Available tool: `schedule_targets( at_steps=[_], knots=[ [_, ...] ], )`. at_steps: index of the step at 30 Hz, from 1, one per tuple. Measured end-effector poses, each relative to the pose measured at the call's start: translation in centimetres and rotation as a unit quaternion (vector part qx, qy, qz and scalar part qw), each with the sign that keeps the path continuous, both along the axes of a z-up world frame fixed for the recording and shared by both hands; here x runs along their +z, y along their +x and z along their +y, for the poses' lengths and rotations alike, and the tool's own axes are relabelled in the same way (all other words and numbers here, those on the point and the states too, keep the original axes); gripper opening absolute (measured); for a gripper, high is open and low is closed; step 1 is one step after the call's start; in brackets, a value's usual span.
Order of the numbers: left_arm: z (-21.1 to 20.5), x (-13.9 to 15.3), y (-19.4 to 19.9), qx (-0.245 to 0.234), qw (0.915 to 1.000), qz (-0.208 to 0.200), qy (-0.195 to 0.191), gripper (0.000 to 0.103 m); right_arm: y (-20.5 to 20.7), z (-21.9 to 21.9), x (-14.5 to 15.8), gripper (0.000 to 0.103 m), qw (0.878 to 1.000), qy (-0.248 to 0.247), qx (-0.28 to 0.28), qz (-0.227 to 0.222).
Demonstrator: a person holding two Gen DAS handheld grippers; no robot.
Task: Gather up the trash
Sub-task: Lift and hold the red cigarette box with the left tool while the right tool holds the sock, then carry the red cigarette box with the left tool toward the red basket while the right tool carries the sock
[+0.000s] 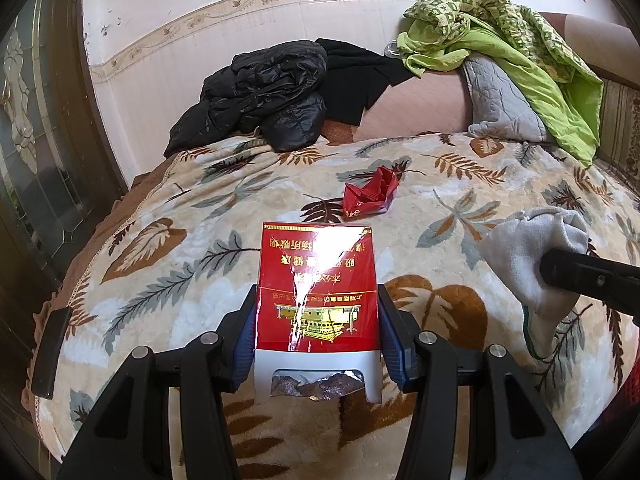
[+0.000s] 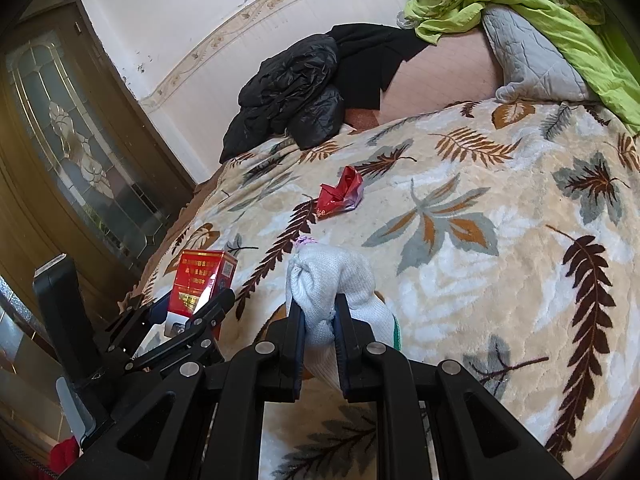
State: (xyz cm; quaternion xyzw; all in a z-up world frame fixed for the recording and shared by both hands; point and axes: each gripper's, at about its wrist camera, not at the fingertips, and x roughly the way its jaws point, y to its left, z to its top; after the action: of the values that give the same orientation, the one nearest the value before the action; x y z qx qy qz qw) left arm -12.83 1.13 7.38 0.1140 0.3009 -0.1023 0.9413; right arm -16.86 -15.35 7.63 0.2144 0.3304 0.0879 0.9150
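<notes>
My left gripper (image 1: 316, 320) is shut on a red cigarette pack (image 1: 316, 284), its white flip lid and torn foil pointing back at the camera. The right wrist view shows that pack (image 2: 202, 284) held low at the left above the bed. My right gripper (image 2: 319, 312) is shut on a white sock (image 2: 332, 276); from the left wrist view the sock (image 1: 520, 248) hangs at the right. A crumpled red wrapper (image 1: 370, 194) lies on the leaf-patterned blanket (image 1: 180, 216) beyond both grippers, also visible as the wrapper (image 2: 340, 194) in the right wrist view.
A black puffer jacket (image 1: 260, 96) lies heaped at the far end of the bed by the wall. A grey pillow (image 1: 500, 100) and green bedding (image 1: 512, 36) lie at the far right. A glazed wooden door (image 2: 80, 140) stands left of the bed.
</notes>
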Motion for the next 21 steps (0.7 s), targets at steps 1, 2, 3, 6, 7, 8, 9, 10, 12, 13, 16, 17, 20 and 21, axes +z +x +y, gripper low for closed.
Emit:
schedule_targets(
  at_steps=[1,2,3,6,7,8,9,10,12,13,16,17,20,21],
  knots=[
    [-0.1,0.1,-0.1,0.0,1.0,0.0,0.0,0.052,0.0,0.0,0.0,0.014,1.0,0.001,0.0,0.0],
    [-0.1,0.1,-0.1,0.0,1.0,0.0,0.0,0.052,0.0,0.0,0.0,0.014,1.0,0.0,0.001,0.001],
    [0.0,0.0,-0.2,0.0,1.0,0.0,0.0,0.052,-0.1,0.0,0.0,0.014,1.0,0.0,0.0,0.0],
    [0.0,0.1,-0.1,-0.001,1.0,0.0,0.0,0.052,-0.2,0.0,0.0,0.014,1.0,0.0,-0.003,-0.002],
    [-0.1,0.1,-0.2,-0.001,1.0,-0.001,0.0,0.052,-0.3,-0.1,0.1,0.014,1.0,0.0,-0.004,-0.002],
    [0.0,0.1,-0.2,-0.002,1.0,-0.001,-0.001,0.052,-0.3,-0.2,0.1,0.014,1.0,0.001,-0.005,-0.003],
    [-0.2,0.2,-0.4,-0.003,1.0,-0.001,-0.001,0.052,-0.4,-0.2,0.1,0.014,1.0,0.001,-0.005,-0.003],
    [-0.2,0.2,-0.5,-0.004,1.0,0.0,-0.001,0.052,-0.4,-0.2,0.1,0.014,1.0,0.001,-0.005,-0.003],
    [-0.4,0.2,-0.7,-0.008,1.0,-0.001,-0.001,0.052,-0.7,-0.2,0.3,0.014,1.0,-0.001,-0.004,-0.005],
    [-0.5,0.3,-0.8,-0.01,1.0,0.0,-0.001,0.052,-0.8,-0.2,0.4,0.014,1.0,-0.002,-0.005,-0.007],
    [-0.8,0.4,-1.1,-0.016,0.9999,0.002,-0.005,0.052,-1.3,-0.4,0.8,0.014,1.0,-0.002,-0.008,-0.013],
    [-1.1,0.4,-1.1,-0.018,0.9998,0.004,-0.005,0.052,-1.5,-0.6,1.0,0.014,1.0,-0.001,-0.01,-0.014],
    [-1.5,0.4,-1.6,-0.028,0.9995,0.009,-0.01,0.052,-2.4,-1.3,1.4,0.014,1.0,0.004,-0.016,-0.015],
    [-1.9,0.5,-1.7,-0.031,0.9994,0.01,-0.009,0.052,-2.7,-1.6,1.5,0.014,1.0,0.008,-0.018,-0.014]
  ],
)
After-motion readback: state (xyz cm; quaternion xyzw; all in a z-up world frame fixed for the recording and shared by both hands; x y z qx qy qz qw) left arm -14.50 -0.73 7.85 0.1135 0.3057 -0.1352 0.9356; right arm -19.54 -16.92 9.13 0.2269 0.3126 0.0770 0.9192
